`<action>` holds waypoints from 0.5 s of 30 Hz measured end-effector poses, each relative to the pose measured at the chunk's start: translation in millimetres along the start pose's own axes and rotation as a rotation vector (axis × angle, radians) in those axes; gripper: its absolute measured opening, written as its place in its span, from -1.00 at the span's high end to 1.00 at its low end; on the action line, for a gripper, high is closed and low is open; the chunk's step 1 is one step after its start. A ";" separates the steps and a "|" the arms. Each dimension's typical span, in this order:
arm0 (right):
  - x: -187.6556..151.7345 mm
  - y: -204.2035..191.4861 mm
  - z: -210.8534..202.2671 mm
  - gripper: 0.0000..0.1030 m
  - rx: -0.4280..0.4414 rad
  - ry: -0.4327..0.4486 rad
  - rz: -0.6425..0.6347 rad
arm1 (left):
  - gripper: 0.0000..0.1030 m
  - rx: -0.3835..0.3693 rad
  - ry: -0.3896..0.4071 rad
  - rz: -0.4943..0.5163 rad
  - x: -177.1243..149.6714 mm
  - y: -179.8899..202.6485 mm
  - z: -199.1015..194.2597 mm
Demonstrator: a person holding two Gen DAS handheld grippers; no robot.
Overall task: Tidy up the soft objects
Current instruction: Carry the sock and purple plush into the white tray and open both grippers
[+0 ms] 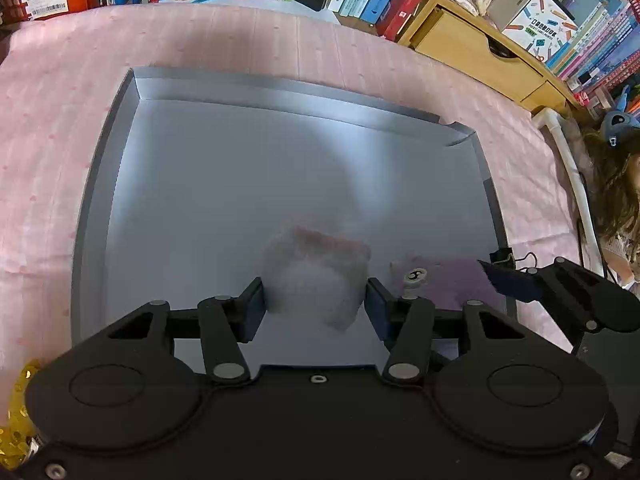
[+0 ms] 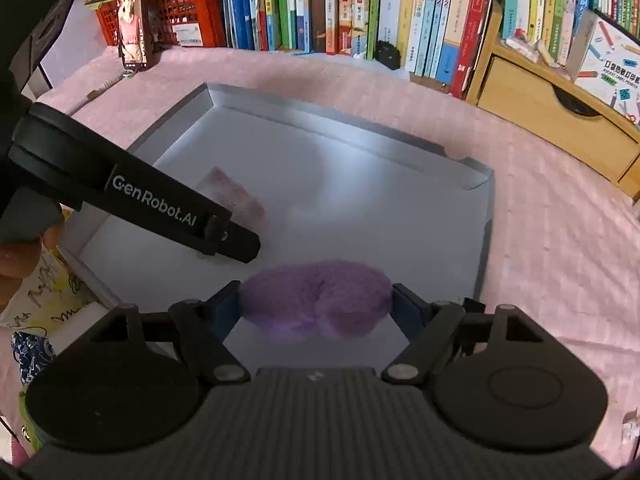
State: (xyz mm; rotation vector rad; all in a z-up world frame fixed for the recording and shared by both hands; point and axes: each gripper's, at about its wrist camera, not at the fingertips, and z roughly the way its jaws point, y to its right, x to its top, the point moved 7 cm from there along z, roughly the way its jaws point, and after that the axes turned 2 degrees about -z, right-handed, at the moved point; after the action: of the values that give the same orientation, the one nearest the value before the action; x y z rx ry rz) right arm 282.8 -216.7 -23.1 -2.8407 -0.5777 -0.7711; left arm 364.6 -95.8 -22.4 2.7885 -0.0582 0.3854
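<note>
While two grippers each hold one plush, one tray (image 1: 120, 152) waits.

**Pastel plush over a grey tray**

The tray (image 1: 120, 184) is plain grey, paler inside. It lies on a pink cloth (image 1: 48, 128) flecked with darker pink dots. One soft toy (image 1: 316, 280) is white with a pink top; the other soft toy (image 2: 316, 300) is fuzzy purple. Both grippers are black with dark blue pads (image 1: 254, 308). The crate (image 2: 188, 20) is red.

Home setting, likely a study or child's room: rows of books (image 2: 360, 8) are shelved behind a pink-clothed tabletop (image 1: 60, 120); a wooden drawer unit (image 2: 552, 120) is seen beside them.
</note>
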 end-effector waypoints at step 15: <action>1.6 5.1 -1.9 -0.71 -0.014 -0.001 0.034 | -0.16 0.017 0.047 0.034 0.2 2.3 -13.4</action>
State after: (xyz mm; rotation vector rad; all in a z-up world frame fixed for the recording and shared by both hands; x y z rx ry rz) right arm 285.2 -221.3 -20.8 -2.8562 -0.5253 -0.7709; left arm 361.1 -93.7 -9.4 2.7973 -0.0925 0.4621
